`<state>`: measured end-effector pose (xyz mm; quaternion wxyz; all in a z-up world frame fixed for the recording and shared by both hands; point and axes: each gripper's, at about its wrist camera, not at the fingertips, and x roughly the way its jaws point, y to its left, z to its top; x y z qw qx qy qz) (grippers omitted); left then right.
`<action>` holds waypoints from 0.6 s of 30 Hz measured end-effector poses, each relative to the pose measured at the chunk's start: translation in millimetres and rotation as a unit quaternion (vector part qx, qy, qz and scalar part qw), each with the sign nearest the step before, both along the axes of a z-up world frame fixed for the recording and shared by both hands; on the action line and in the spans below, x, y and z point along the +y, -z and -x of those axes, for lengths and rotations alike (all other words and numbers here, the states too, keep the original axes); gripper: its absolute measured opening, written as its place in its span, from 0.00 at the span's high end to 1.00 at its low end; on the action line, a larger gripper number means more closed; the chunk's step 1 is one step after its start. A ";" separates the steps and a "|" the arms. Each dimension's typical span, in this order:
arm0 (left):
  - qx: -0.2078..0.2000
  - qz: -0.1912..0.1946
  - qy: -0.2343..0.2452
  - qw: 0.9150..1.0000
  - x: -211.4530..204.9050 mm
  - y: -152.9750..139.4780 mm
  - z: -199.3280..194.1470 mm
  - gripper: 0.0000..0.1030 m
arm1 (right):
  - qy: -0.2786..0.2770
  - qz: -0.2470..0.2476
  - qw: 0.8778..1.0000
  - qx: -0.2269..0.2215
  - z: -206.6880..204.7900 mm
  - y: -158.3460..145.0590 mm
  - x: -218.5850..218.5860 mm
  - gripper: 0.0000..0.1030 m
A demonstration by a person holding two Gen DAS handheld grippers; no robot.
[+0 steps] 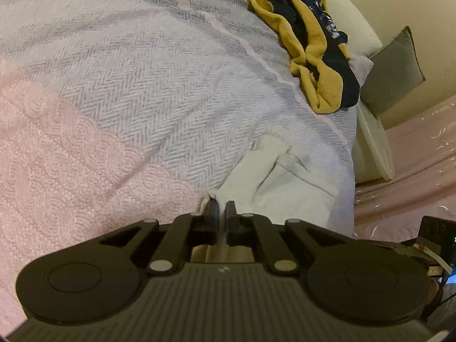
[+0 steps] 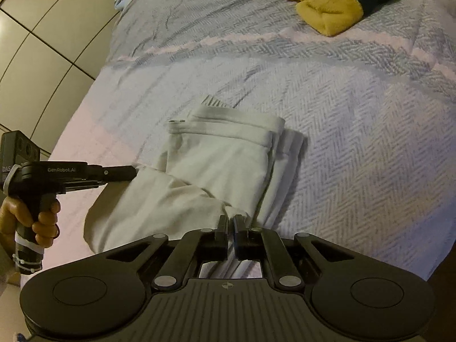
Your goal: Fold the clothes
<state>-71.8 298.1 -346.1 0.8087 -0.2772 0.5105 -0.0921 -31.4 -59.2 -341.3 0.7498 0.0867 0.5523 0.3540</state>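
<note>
While both tongs point down at the near edge of the bed (image 2: 370,142), a white garment (image 2: 216,165) lies half folded there, its waistband turned toward the far side. Nearest, the right tongs (image 2: 231,222) show a narrow gap, with the garment's near fold just at the tips; whether the pads press cloth cannot be told. Toward the bed's left edge, the left tongs (image 1: 221,209), held in a hand (image 2: 40,216), are almost closed on a corner of the same garment. Farther off, near the far edge, a yellow and navy garment (image 1: 310,54) lies crumpled and unfolded. By the look of it, one fold has been laid and is being let go. Next would come flattening the white bundle or doubling it over, which calls for both tongs to pinch matching corners.
</note>
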 end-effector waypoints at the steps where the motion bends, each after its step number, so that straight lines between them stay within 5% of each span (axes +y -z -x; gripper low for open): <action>1: 0.000 0.000 -0.001 1.000 -0.1 0.3 -0.3 0.98 | 0.003 0.001 1.000 -0.001 0.2 -0.9 -1.1 0.74; 3: -0.001 0.000 0.002 1.000 -0.5 0.0 -0.5 0.98 | 0.006 -0.001 1.000 -0.005 0.6 -2.4 -2.6 0.62; 6: -0.003 0.000 0.005 1.000 -1.2 -0.3 -0.8 0.98 | 0.000 -0.005 1.000 -0.015 0.8 -3.3 -2.3 0.62; 9: -0.005 0.000 0.009 1.000 -1.8 -0.7 -1.1 0.98 | -0.010 -0.004 1.000 -0.017 3.2 -3.2 1.1 0.89; 13: -0.009 -0.001 0.011 1.000 -2.0 -3.0 -0.6 0.98 | -0.006 -0.008 1.000 -0.020 7.8 -3.2 -2.1 0.99; 18: -0.024 -0.012 0.030 0.999 -7.6 -14.2 -2.5 0.98 | -0.007 0.003 0.999 -0.033 12.3 -13.9 -4.8 0.99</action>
